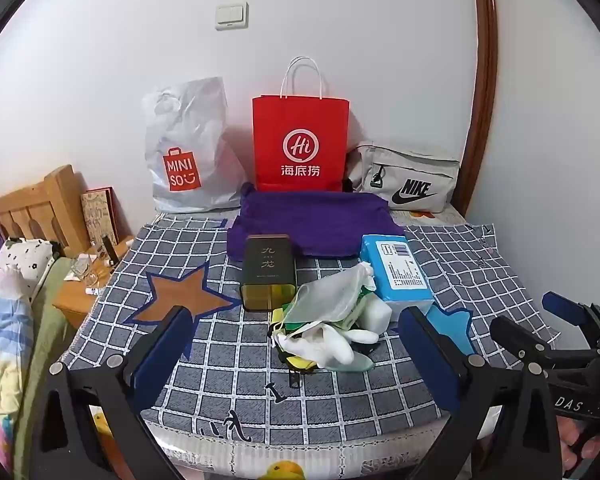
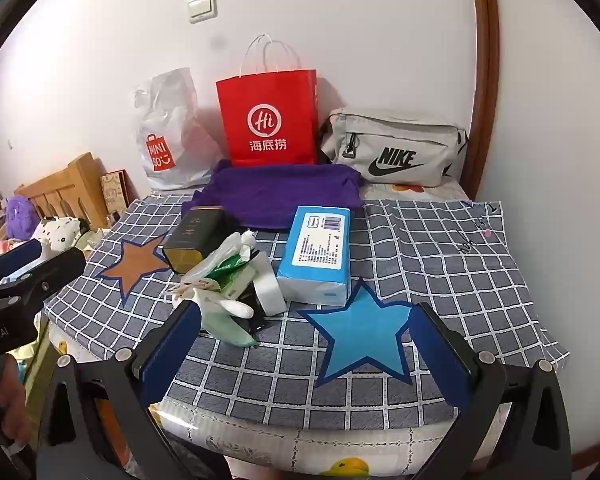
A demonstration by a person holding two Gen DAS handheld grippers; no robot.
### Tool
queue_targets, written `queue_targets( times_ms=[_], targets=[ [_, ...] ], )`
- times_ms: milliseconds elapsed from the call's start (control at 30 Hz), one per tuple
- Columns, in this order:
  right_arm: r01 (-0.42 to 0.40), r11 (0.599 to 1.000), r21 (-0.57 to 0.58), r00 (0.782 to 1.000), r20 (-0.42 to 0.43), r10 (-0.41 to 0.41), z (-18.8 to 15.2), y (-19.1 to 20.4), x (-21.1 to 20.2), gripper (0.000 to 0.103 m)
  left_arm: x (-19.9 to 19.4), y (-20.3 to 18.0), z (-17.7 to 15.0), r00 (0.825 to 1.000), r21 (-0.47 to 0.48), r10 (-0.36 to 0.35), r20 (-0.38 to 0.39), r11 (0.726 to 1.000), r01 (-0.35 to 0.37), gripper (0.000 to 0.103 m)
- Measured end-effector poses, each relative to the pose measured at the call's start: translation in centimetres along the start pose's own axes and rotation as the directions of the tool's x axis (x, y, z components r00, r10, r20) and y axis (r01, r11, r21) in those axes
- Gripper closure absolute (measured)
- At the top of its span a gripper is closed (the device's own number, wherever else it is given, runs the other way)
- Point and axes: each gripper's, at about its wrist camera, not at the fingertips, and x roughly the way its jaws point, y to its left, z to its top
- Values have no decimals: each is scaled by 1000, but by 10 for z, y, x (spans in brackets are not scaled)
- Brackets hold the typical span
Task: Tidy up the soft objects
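Both tools, left (image 1: pixel 296 356) and right (image 2: pixel 304 344), gape empty before crinkled plastic bags (image 1: pixel 332 300).

Grey cloth (image 2: pixel 440 248) with a white grid, bearing a brown star (image 2: pixel 134 266) and a light-blue star (image 2: pixel 364 336), both outlined in dark blue. Purple towel (image 2: pixel 284 194) at the far edge. Red paper bag (image 2: pixel 270 120) with white logo; white plastic bag (image 2: pixel 168 120) with red logo; pale grey pouch (image 2: pixel 396 148) with black logo. Light-blue tissue pack (image 2: pixel 316 248). Black-and-gold tin (image 2: pixel 194 236). White glove (image 2: pixel 230 306).
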Motion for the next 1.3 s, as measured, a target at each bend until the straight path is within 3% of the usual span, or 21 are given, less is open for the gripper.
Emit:
queue_targets(
  times_ms=[1300],
  targets=[
    [-23, 1000, 9, 1000, 21, 23, 3, 4, -10, 1, -7, 10, 5, 1000, -18, 6, 8, 1000, -6, 0]
  ],
)
